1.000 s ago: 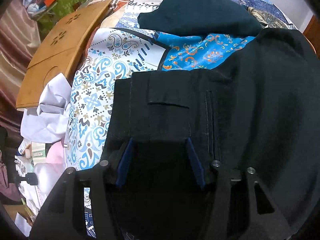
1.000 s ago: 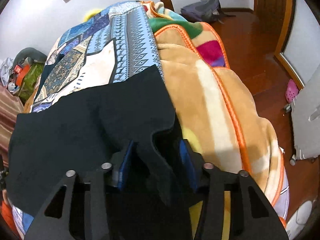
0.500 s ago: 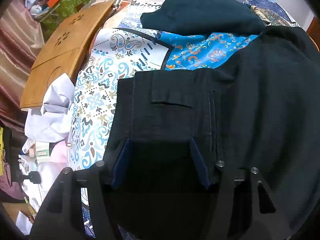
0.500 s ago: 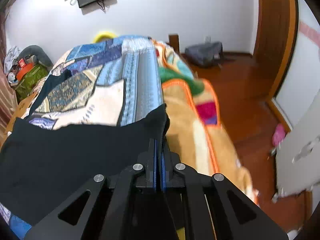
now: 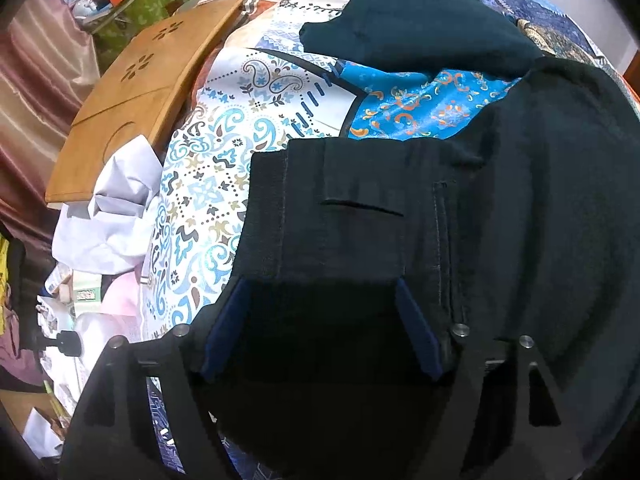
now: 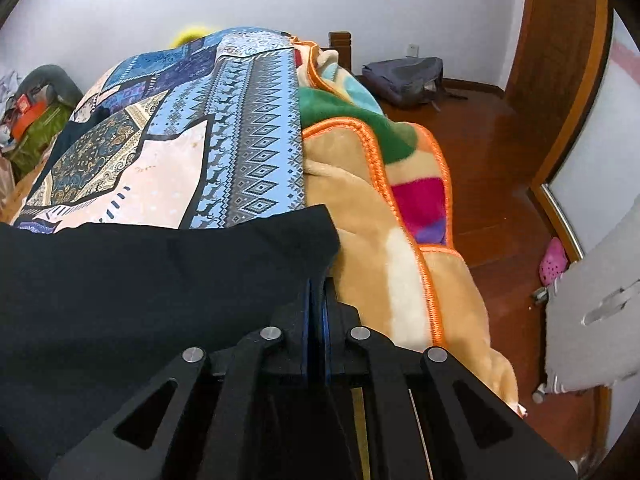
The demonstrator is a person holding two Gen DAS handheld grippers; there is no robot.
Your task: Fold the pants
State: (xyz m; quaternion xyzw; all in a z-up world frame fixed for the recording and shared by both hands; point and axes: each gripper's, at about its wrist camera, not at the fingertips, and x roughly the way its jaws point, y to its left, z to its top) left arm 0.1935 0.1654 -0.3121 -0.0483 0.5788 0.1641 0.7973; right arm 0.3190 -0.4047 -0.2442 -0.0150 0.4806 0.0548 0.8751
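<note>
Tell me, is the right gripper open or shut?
Shut. In the right wrist view the right gripper has its blue fingers pressed together on an edge of the black pants.

Left tongs (image 5: 322, 284) spread wide, pads apart. Right tongs (image 6: 318, 280) clamped, pads nearly touching.

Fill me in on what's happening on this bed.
A person with a gripper in each hand is folding black pants on a patterned bedspread. The right gripper is shut on a corner of the fabric. The left gripper is open over the waistband end, holding nothing. No fold shows yet.
</note>
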